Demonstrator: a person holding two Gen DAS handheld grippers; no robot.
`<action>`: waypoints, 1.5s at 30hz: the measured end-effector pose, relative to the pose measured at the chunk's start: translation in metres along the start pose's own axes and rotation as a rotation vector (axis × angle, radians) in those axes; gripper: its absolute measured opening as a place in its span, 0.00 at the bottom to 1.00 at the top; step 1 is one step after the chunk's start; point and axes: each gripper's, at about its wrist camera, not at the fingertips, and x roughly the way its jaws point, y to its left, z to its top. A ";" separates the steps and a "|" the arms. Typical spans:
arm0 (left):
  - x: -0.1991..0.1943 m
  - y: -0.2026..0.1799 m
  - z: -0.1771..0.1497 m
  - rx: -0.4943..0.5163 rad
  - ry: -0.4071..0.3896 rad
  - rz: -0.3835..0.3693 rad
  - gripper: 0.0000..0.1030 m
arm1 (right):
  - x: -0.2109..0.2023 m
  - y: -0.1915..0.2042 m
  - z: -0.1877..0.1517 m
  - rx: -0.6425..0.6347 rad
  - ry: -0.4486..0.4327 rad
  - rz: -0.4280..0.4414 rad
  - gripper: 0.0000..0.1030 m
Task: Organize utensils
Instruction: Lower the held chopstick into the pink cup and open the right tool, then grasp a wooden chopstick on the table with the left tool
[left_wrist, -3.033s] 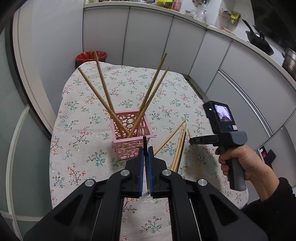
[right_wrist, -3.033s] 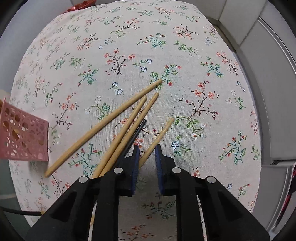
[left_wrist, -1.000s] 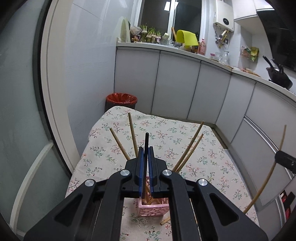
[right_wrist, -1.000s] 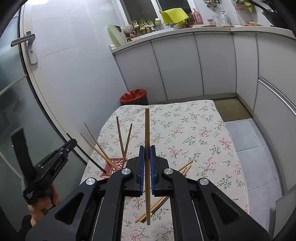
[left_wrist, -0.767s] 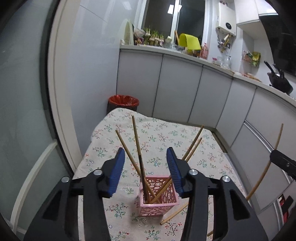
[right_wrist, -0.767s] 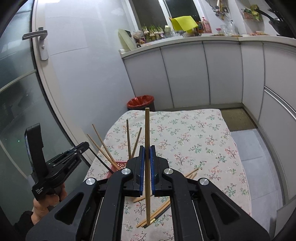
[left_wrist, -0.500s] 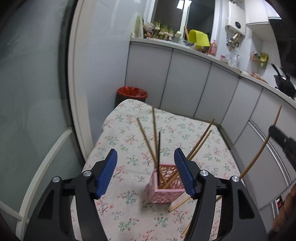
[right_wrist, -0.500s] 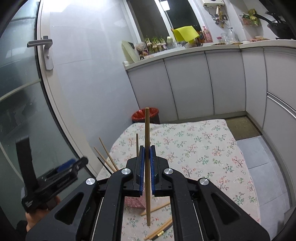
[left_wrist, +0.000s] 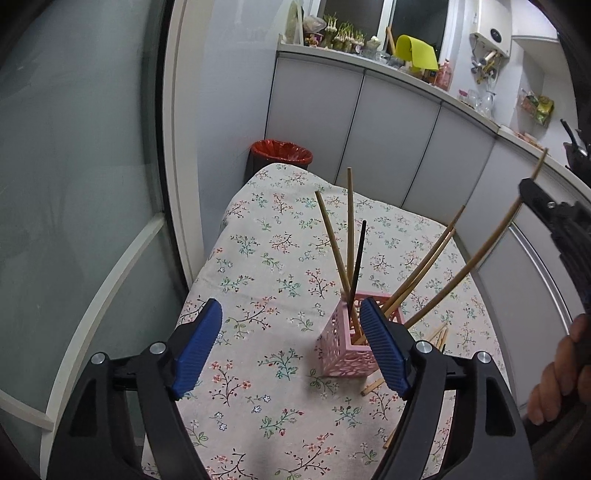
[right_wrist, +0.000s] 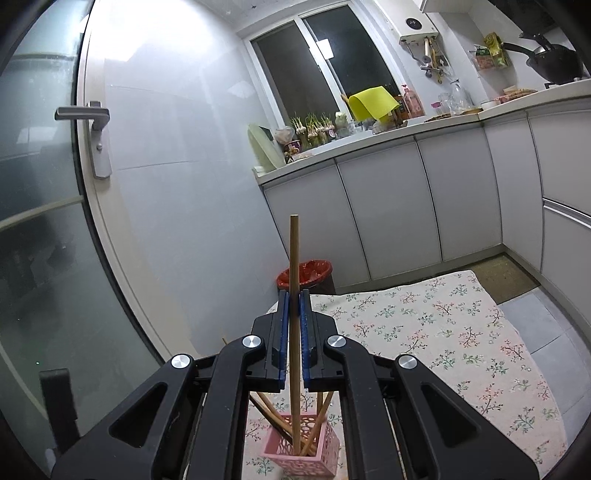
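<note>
A pink lattice basket (left_wrist: 338, 347) stands on the flowered tablecloth (left_wrist: 266, 258) and holds several wooden chopsticks and one black chopstick (left_wrist: 357, 258). My left gripper (left_wrist: 291, 341) hovers before the basket with its jaws opening and nothing between them. My right gripper (right_wrist: 294, 308) is shut on a wooden chopstick (right_wrist: 293, 258), held upright with its lower end at the mouth of the basket (right_wrist: 308, 456). In the left wrist view that right gripper (left_wrist: 550, 218) comes in from the right, its chopstick (left_wrist: 476, 254) slanting down to the basket.
Several loose chopsticks (left_wrist: 439, 334) lie on the cloth right of the basket. A red-lined bin (left_wrist: 282, 153) stands past the table's far end. A glass door runs along the left side, and white cabinets (left_wrist: 399, 140) line the back and right. A hand (left_wrist: 561, 373) holds the right gripper.
My left gripper opened and let go of the black chopstick, which now stands in the basket, then drew back to the left. The right gripper carried its wooden chopstick over the basket.
</note>
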 end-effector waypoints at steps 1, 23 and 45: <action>0.000 0.000 0.000 0.000 0.002 0.001 0.74 | 0.004 0.001 -0.003 -0.004 0.007 -0.008 0.05; 0.007 -0.013 -0.008 0.032 0.069 -0.042 0.89 | 0.021 -0.023 -0.015 -0.016 0.246 -0.044 0.52; 0.021 -0.119 -0.046 0.262 0.168 -0.081 0.91 | -0.023 -0.143 -0.030 -0.047 0.442 -0.381 0.93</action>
